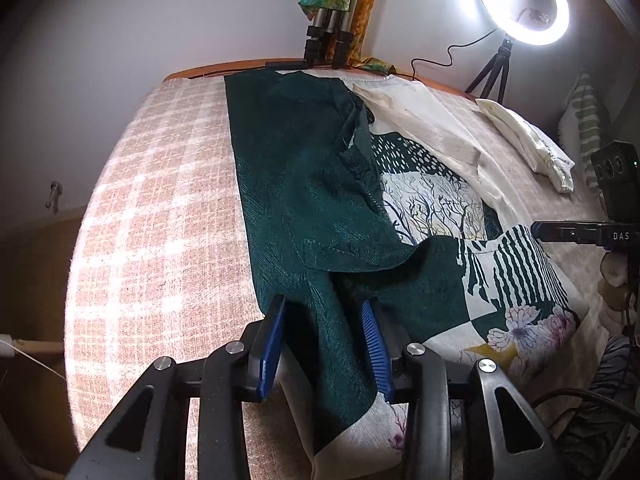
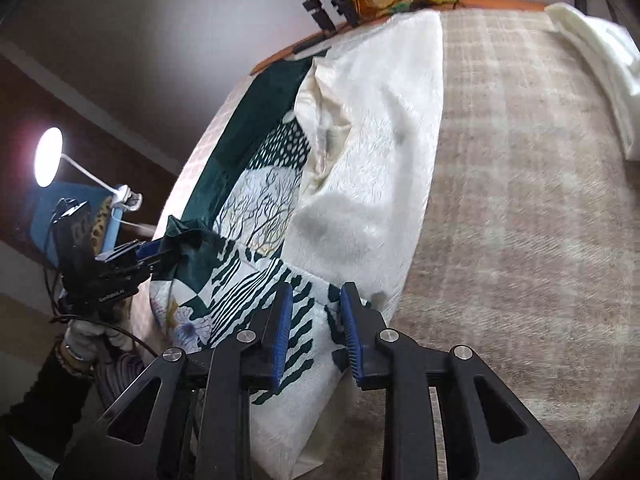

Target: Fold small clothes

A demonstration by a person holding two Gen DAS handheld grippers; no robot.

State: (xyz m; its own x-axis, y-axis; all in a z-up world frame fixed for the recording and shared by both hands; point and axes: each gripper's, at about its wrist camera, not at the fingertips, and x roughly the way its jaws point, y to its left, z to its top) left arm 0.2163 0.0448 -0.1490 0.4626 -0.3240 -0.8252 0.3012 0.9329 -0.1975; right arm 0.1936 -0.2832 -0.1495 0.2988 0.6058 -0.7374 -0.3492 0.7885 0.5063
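Observation:
A dark green and white printed garment point(image 1: 320, 184) lies lengthwise on the checked bed cover point(image 1: 160, 200). My left gripper point(image 1: 326, 308) has its blue pads around a raised fold of the green cloth at the near end. In the right wrist view the same garment point(image 2: 360, 160) shows its cream side and a striped print. My right gripper point(image 2: 316, 300) has its pads around a raised fold of the striped edge. The left gripper point(image 2: 160, 258) shows there at the left, holding green cloth. The right gripper point(image 1: 560, 234) shows at the right edge of the left wrist view.
A ring light point(image 1: 520, 0) on a small tripod and a larger tripod point(image 1: 328, 36) stand at the bed's far edge. A folded white cloth point(image 1: 528, 140) lies at the far right of the bed. A desk lamp point(image 2: 48, 156) stands off the bed's left side.

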